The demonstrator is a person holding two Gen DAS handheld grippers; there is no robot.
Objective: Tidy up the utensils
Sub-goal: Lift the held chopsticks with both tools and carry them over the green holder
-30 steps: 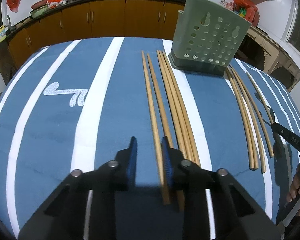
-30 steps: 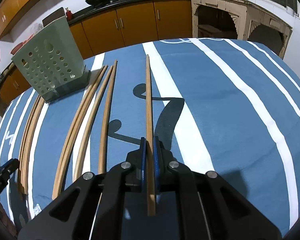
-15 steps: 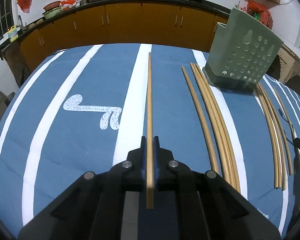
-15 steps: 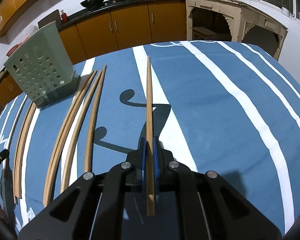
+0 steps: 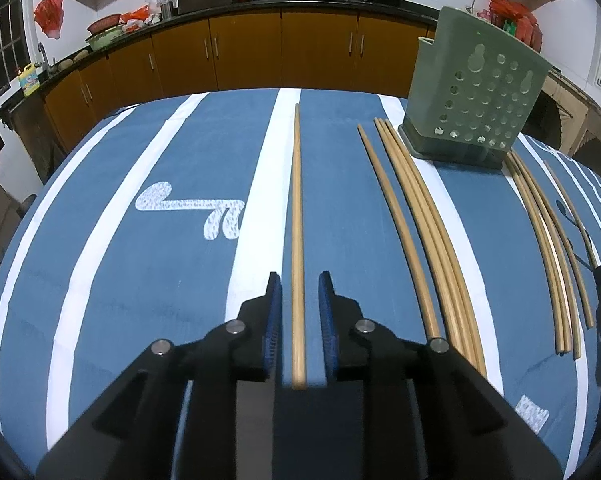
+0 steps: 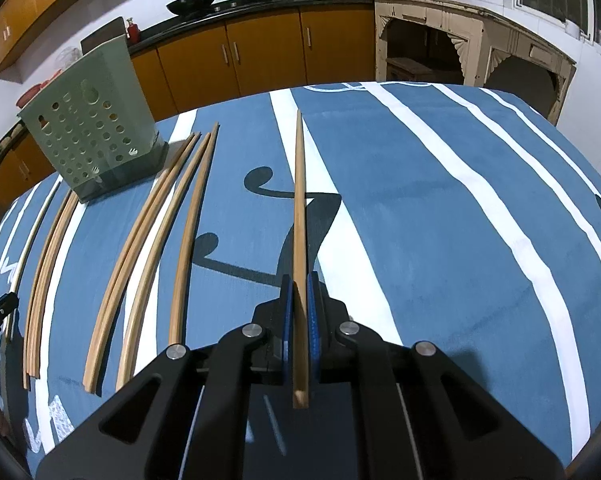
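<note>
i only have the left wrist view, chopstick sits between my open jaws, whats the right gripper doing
Observer: The right gripper is shut on its own chopstick, tip lifted off the cloth.
Operator: anything to the right of it on the table
Observer: No, only bare striped cloth on that side.
Operator: and where is the holder from there
Observer: The green holder stands far left, beyond three loose chopsticks.

A blue, white-striped cloth (image 5: 148, 280) covers the counter, carrying loose wooden chopsticks (image 5: 428, 216) and an upright green perforated utensil holder (image 5: 476, 92).
</note>
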